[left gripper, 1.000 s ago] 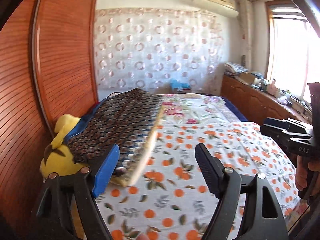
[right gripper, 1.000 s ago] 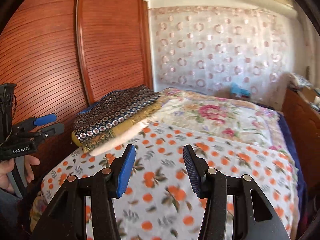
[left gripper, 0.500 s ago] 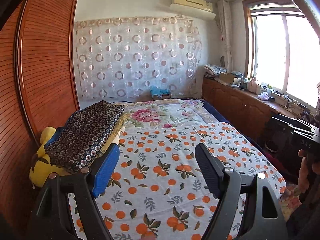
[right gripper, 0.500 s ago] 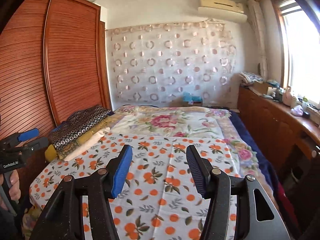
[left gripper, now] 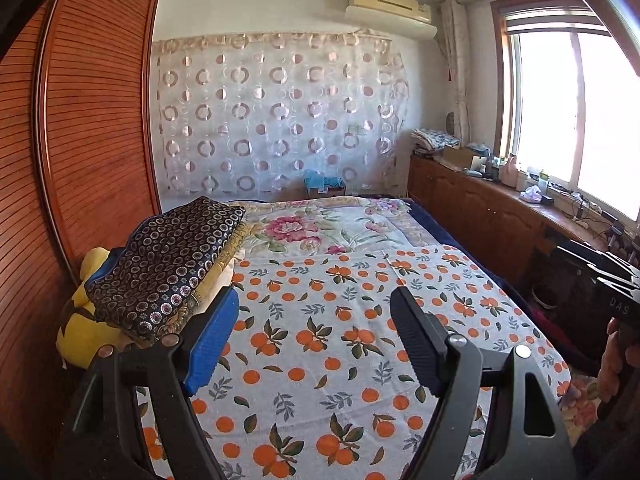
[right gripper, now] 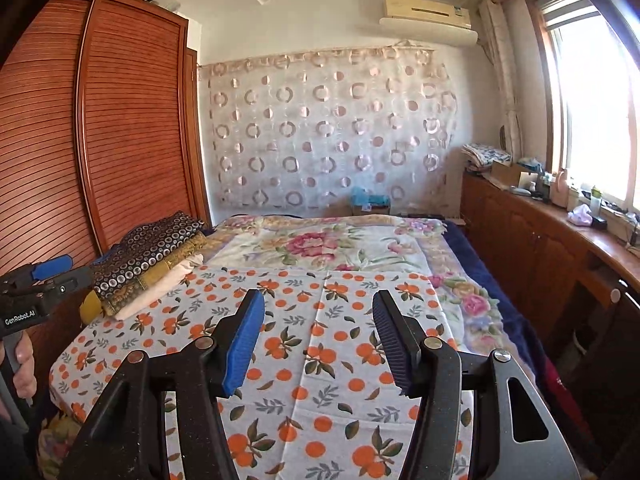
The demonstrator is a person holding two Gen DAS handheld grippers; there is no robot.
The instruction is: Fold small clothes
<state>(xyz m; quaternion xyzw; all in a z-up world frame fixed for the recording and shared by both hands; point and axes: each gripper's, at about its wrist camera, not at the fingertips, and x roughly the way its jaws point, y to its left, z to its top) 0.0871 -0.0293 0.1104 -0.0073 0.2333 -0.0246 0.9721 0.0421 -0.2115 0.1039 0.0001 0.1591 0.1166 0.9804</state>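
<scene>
Both grippers hang over the near end of the bed [left gripper: 424,236], pointed slightly down at the orange-print cloth [right gripper: 320,344] that lies spread flat across the lower middle of both views. The left gripper [left gripper: 316,340] has its jaws wide apart with nothing between them. The right gripper [right gripper: 318,340] is also apart and empty; its jaws have just been opening a little further.

The stack of folded clothes [left gripper: 168,264] sits at the middle left of the frame, against the wooden wardrobe [left gripper: 92,120], resting partly on a yellow cushion [left gripper: 80,332] (so some pieces look already done). No loose small garment shows on the cloth; whether one lies below the frames cannot be told.

The step in hand looks like getting ready to take up the next piece. To do it well, each gripper should come down on a separate corner or hem of the garment, pinch only its top layer and not the printed cloth beneath, then lift evenly so the fabric hangs straight before it is laid flat in the open middle of the cloth, well apart from the stack.
</scene>
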